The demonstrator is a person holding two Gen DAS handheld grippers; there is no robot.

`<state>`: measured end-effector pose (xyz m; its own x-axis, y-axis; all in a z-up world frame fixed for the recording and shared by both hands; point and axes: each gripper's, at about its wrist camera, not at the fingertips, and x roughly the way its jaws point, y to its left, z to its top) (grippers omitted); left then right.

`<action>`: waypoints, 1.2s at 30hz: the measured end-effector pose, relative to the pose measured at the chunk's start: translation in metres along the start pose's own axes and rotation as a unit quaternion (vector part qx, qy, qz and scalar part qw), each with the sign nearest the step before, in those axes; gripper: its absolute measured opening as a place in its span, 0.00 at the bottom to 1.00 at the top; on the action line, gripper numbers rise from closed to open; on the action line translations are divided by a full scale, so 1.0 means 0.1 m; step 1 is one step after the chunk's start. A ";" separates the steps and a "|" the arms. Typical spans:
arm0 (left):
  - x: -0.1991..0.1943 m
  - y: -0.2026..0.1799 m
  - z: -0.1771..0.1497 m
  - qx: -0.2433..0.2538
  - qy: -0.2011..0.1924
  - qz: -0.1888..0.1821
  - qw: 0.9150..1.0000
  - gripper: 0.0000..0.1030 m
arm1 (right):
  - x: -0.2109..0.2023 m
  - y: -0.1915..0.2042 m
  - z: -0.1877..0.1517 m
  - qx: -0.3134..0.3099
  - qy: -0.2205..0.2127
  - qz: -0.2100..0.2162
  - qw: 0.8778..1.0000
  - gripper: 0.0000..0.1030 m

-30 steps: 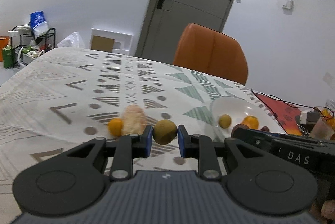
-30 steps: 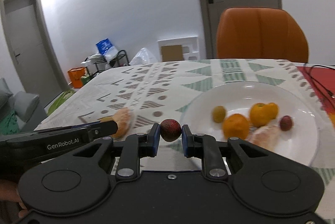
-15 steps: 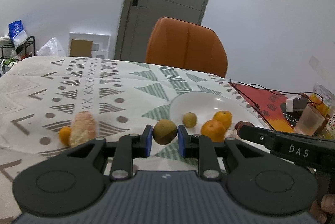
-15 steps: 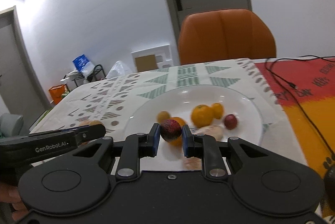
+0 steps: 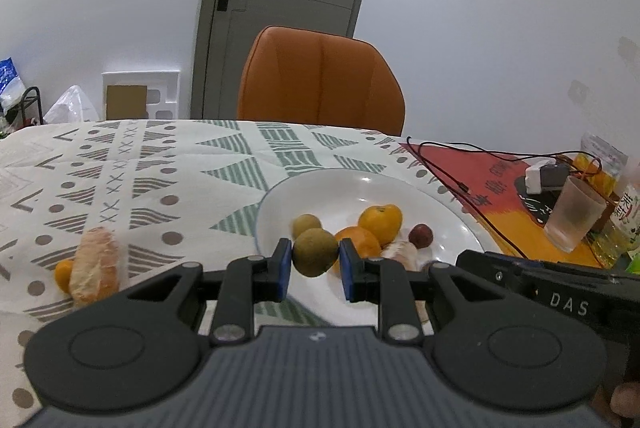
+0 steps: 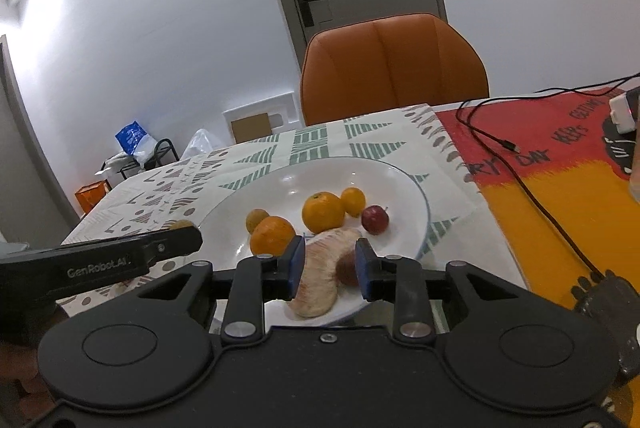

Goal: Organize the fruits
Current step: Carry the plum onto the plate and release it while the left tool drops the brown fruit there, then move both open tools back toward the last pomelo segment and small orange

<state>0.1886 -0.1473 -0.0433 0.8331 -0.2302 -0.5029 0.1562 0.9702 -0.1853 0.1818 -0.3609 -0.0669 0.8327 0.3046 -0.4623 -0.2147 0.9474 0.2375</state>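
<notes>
Since half a second ago the right gripper point(image 6: 328, 270) has let go of its dark red fruit point(image 6: 347, 270): its fingers are now spread, and the fruit lies blurred on the near part of the white plate point(image 6: 416, 204), close to the right finger and beside a peeled pale segment point(image 6: 322, 278). The left gripper point(image 5: 313, 270) has swung right toward the plate point(image 5: 448, 216) and still pinches a round green-brown fruit point(image 5: 315, 257) between its blue pads, held over the plate's near-left rim. On the plate lie two oranges, a smaller orange fruit, a small yellow-green fruit point(image 5: 306, 226) and a red one point(image 5: 420, 235). Left of the plate, on the patterned worktop point(image 5: 160, 164), another peeled segment point(image 5: 96, 270) rests against a small orange fruit point(image 5: 63, 274).
</notes>
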 end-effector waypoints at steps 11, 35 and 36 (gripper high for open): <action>-0.10 0.06 0.01 -0.011 -0.005 0.019 1.000 0.32 | -0.02 0.00 -0.04 0.011 0.003 0.011 1.000 0.31; -0.56 0.81 -0.13 -0.068 -0.018 0.115 0.991 0.76 | 0.01 0.66 -0.04 -0.021 -0.018 0.058 0.998 0.94; -0.57 0.85 -0.13 -0.071 -0.019 0.119 0.990 0.76 | 0.02 0.68 -0.04 -0.018 -0.019 0.059 0.998 0.95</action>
<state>0.1474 -0.0531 -0.0416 0.8570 0.0095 -0.5152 -0.1206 0.9758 -0.1826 0.1668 -0.2960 -0.0549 0.8192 0.4105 -0.4006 -0.3295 0.9085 0.2572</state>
